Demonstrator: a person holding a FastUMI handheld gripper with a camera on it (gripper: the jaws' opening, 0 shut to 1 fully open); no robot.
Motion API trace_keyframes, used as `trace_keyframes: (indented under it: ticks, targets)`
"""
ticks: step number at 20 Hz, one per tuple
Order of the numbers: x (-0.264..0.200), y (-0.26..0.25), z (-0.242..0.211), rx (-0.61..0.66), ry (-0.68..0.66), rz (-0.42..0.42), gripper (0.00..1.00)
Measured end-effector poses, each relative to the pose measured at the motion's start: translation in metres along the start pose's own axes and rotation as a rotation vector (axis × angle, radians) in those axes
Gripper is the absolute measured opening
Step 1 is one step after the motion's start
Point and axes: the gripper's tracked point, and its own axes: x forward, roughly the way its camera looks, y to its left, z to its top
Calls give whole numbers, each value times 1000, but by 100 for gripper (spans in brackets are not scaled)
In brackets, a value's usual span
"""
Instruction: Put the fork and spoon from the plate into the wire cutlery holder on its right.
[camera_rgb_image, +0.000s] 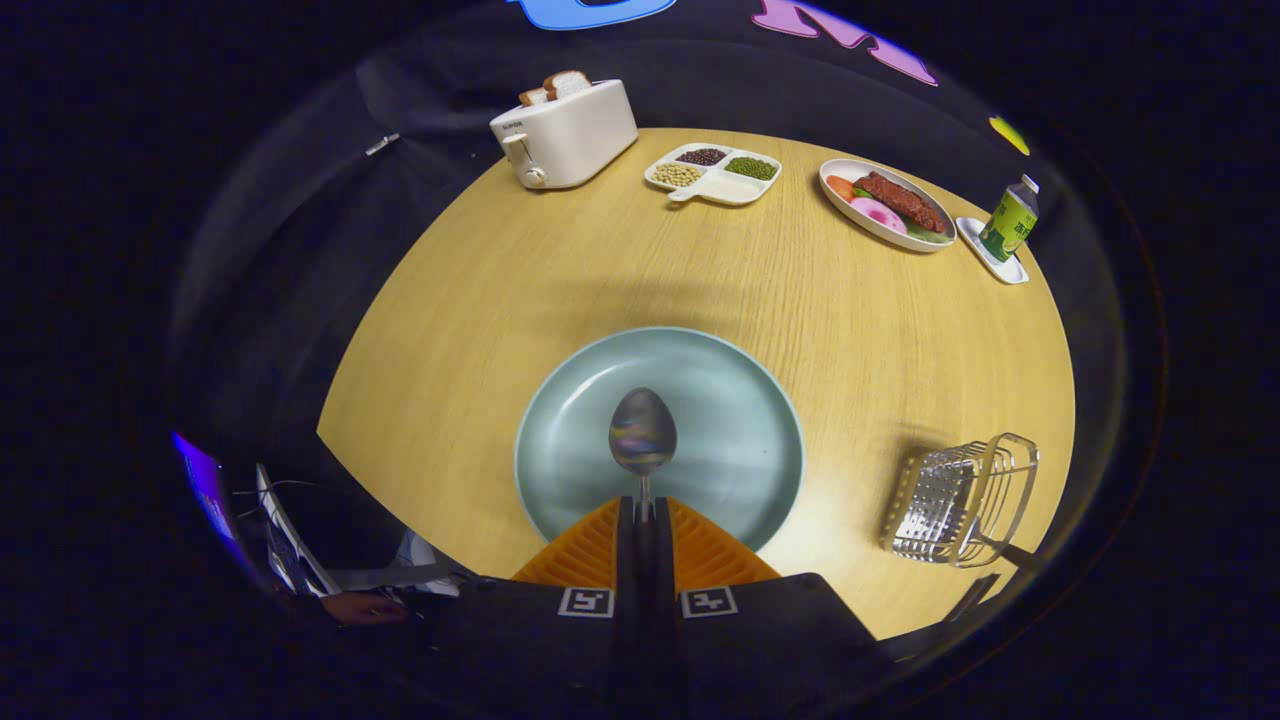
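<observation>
Gripper view. Claw (640, 515) pressed together on the spoon (643, 432) handle; both fingers (700, 550) meet at the stem, with no gap seen between them. The spoon's long axis runs straight ahead along the fingers, bowl end forward. The bowl sits over the middle of the blue-green plate (745, 400); whether it touches the plate or is held just clear of it is hard to judge from this angle.

No fork seen on the plate. Something thin and dark sticks out near the base of the wire cutlery holder (960, 500), possibly a handle; the view is too distorted there to be sure.

Key relation: the holder stands on the worktop (480, 300) off to the right of the claw, beside the plate and apart from its rim. It appears to lean in the fisheye, its open mouth facing up and away. Judgement: the next move calls for a carry to the right, then turning the spoon to go in end-first.

Far side of the worktop: toaster (565, 135), divided dish (715, 172), food plate (885, 203), bottle (1010, 220).
</observation>
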Motion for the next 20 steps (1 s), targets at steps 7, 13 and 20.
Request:
trace_keyframes:
  ticks: [7,13,20]
  targets:
    - [-26,-6,-9,-12,6,44,7]
    - [-109,-38,4,-106,11,54,7]
    - [-183,-130,8,-144,57,-60,7]
